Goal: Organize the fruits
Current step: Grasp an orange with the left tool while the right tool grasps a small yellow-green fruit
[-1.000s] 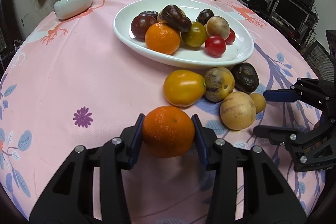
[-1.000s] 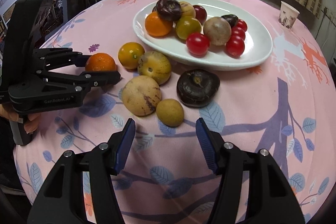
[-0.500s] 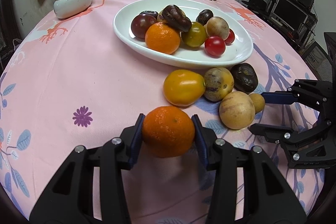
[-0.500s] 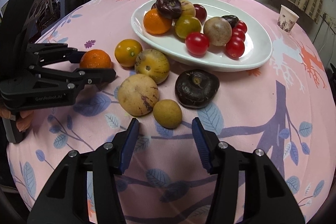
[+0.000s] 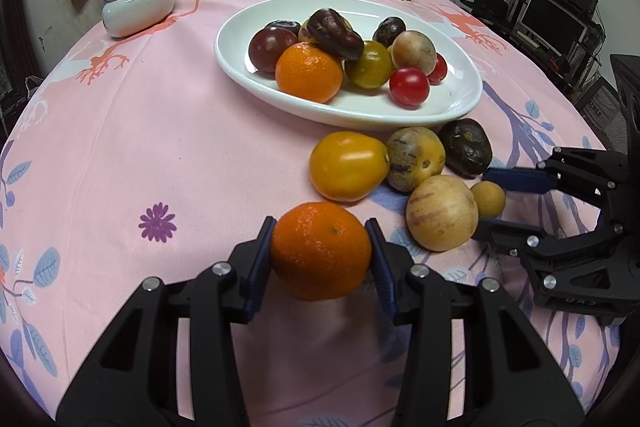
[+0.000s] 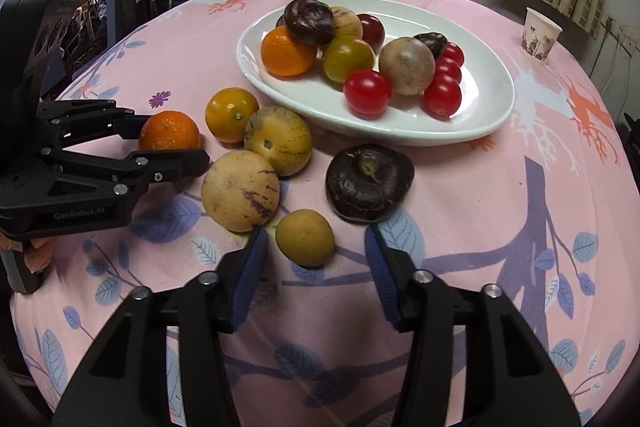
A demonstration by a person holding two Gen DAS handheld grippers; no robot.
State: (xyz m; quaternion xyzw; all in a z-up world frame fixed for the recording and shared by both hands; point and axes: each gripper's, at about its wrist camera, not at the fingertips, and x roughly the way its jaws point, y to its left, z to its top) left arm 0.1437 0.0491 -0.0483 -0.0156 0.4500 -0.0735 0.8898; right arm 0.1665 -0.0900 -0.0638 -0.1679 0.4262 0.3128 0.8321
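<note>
Gripping orange [image 5: 321, 251] in left claw [image 5: 320, 263], small tan fruit [image 6: 305, 237] between right claw [image 6: 316, 247] pads

right gripper [image 6: 316, 259]: jaws seen closing, small tan fruit [image 6: 305, 237] between them, pads not yet pressed | left gripper [image 6: 176, 147]: orange [image 6: 169, 131] gripped | white plate [image 6: 492, 99]: filled with fruit

The left gripper [image 5: 320, 255] clamps an orange [image 5: 321, 251] between its pads; the right gripper [image 6: 316, 259] points downward — jaws apart, gripping nothing.
</note>
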